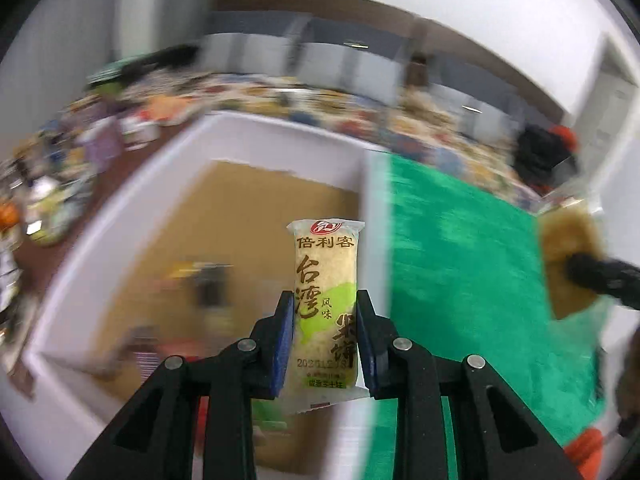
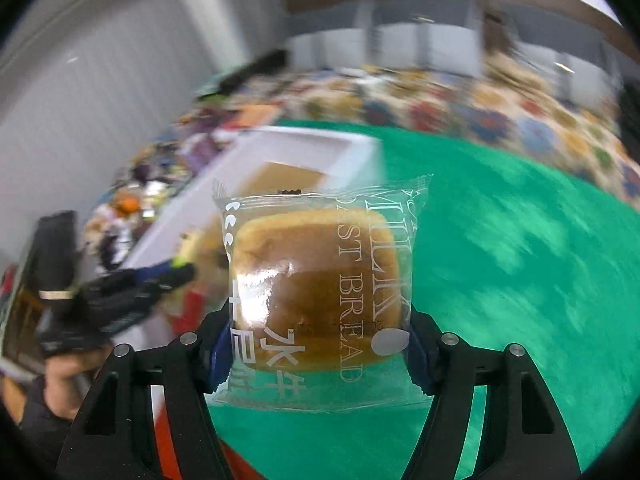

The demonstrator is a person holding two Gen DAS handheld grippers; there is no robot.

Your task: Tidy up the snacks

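**Two snacks lifted, the box barely filled**

While both packets hang in the air, the sorting looks early to midway, by my reading. Nearest in the left wrist view, the left tongs (image 1: 325, 334) are clenched on a narrow rice cracker packet (image 1: 326, 280), its glossy yellow-green wrapper upright between the blue pads (image 1: 283, 340). In the right wrist view, the right tongs (image 2: 318, 356) grip a milk bread packet (image 2: 316, 288), a soft, square brown bun in clear crinkly film, pinched at its two side edges. Under both lies a green cloth (image 2: 500, 280) with a fuzzy nap over the bench. Further on, at the cloth's left edge, stands a white box (image 1: 132, 216) with smooth, straight walls and a tan cardboard-like floor; a few blurred wrappers lie at its near end (too smeared to name). The left tongs hold their packet over the box's right wall, the bread hangs over the cloth just beside it. Both packets are not yet put away. Beyond the box, a blurred heap of mixed goods (image 1: 80, 152) crowds the far left.
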